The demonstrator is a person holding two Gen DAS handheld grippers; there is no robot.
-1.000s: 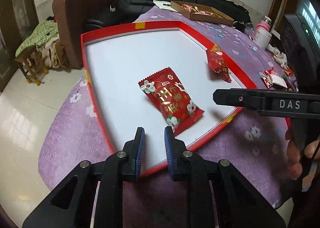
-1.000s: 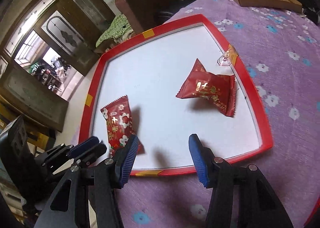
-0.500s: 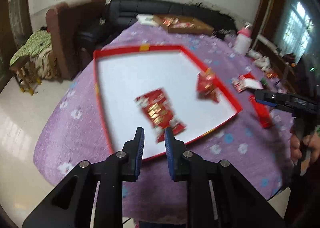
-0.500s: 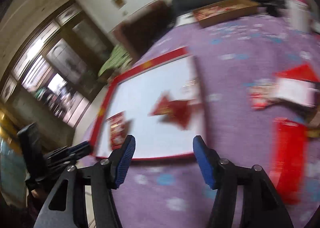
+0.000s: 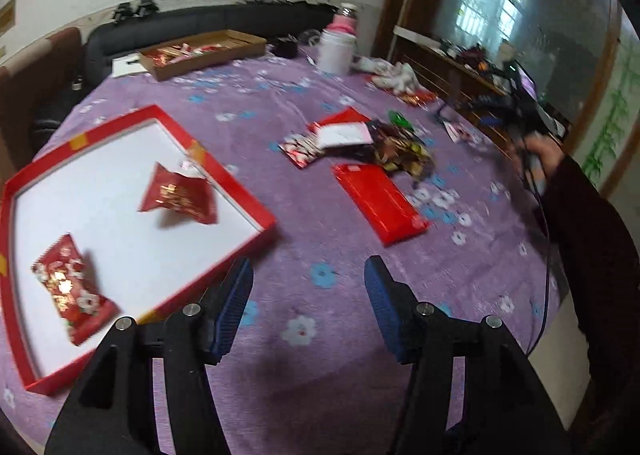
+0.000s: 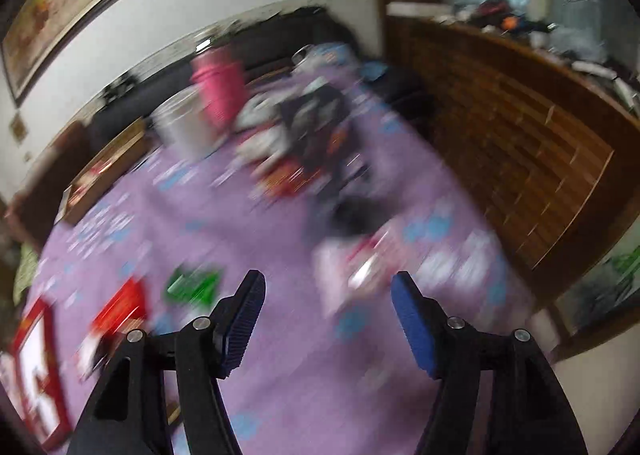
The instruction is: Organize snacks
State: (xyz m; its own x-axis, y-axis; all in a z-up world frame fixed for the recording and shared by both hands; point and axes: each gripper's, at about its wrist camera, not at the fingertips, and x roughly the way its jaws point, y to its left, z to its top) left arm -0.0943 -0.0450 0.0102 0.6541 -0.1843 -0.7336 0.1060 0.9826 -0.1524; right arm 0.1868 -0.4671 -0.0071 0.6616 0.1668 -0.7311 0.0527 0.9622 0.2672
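Two snacks boxed, a heap left to sort.
Two red packets (image 5: pixel 180 197) lie in the red tray (image 5: pixel 240 191); the loose pile (image 5: pixel 360 143) waits on purple cloth (image 5: pixel 304 367). Left gripper (image 5: pixel 308 303) and right gripper (image 6: pixel 326 315) are both empty, jaws opening.

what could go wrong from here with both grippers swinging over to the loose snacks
1. The right wrist view is smeared with blur; the opening, empty right gripper could overshoot the loose packets.
2. The dark crinkled wrappers overlap the white-and-red packet, so a grab may drag several.
3. The left gripper, also opening and empty, hangs near the red-rimmed white tray's corner and might clip it.
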